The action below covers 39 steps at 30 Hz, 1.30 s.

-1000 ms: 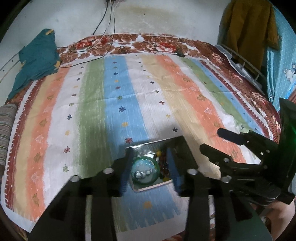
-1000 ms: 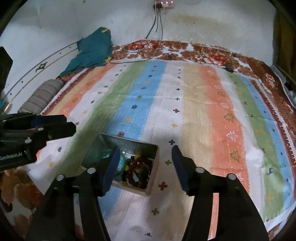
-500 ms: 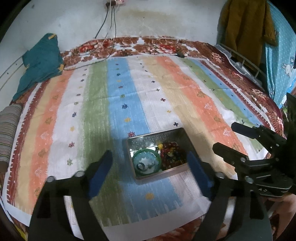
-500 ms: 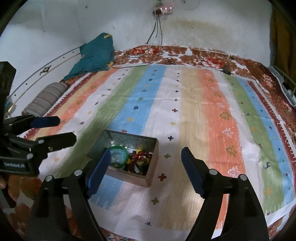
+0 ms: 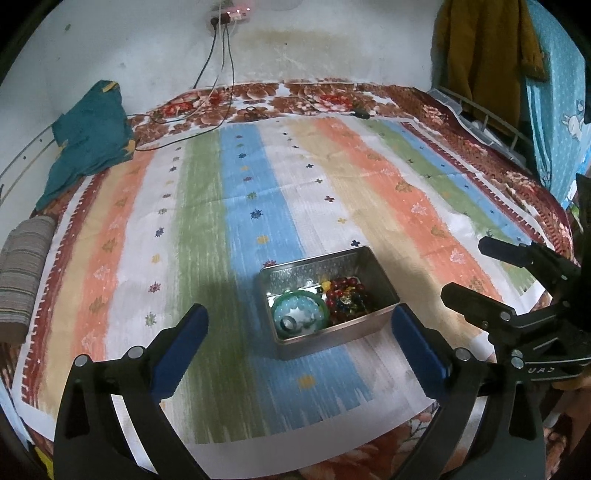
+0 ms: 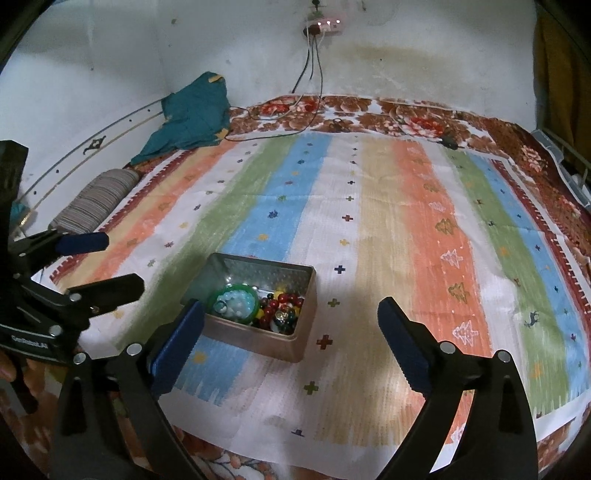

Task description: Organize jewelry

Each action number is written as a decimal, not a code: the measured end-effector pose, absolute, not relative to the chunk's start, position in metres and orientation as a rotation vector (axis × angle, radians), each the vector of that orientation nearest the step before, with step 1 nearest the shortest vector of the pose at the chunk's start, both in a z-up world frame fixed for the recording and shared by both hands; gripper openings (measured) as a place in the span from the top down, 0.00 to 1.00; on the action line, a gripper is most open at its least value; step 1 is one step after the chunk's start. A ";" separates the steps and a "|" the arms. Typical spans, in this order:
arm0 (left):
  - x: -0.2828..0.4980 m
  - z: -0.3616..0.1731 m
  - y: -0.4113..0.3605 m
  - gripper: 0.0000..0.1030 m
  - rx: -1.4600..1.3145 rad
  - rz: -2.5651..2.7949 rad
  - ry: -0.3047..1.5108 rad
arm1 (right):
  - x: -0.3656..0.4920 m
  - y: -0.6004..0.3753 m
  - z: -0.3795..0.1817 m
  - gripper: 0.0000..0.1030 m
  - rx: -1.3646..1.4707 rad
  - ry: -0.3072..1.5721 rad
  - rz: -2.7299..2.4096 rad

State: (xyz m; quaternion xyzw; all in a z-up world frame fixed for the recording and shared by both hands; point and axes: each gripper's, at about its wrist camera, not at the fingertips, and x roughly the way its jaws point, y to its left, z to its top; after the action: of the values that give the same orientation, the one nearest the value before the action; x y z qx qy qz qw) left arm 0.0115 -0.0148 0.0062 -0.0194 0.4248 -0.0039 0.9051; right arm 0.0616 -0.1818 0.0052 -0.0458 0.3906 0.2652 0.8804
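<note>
Striped bedcover fills both wrist views, spread flat over a floral blanket. At far left I see a rolled striped cloth on the cover's edge, with a teal garment behind it near the wall. My left gripper hangs above the near part of the cover, its blue-padded fingers spread wide apart and holding nothing. Between those fingers, farther out, a metal tin sits open on the blue and white stripes. Inside the tin, a green ring-shaped piece with pale blue beads lies in the left half; a heap of red and dark beads lies in the right half, touching it. To the right of the tin, my right gripper is likewise spread wide and empty; in its own view the tin stands just beyond its left finger. Cables run down the wall from a power strip onto the blanket. At far right, a mustard garment hangs beside a blue dotted cloth.
</note>
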 end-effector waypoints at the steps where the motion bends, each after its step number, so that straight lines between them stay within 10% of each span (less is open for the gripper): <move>1: 0.010 0.006 -0.014 0.06 -0.044 -0.008 0.875 | 0.061 -0.183 0.005 0.07 -0.093 0.815 0.553; 39: -0.017 0.006 -0.033 0.06 0.022 0.023 0.845 | 0.032 -0.205 0.006 0.07 -0.067 0.808 0.587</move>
State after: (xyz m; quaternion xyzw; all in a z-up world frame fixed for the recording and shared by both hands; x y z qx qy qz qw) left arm -0.0173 -0.0325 0.0059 0.0105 0.4099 0.0111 0.9120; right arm 0.0320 -0.2054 0.0060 -0.0322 0.3873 0.2815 0.8773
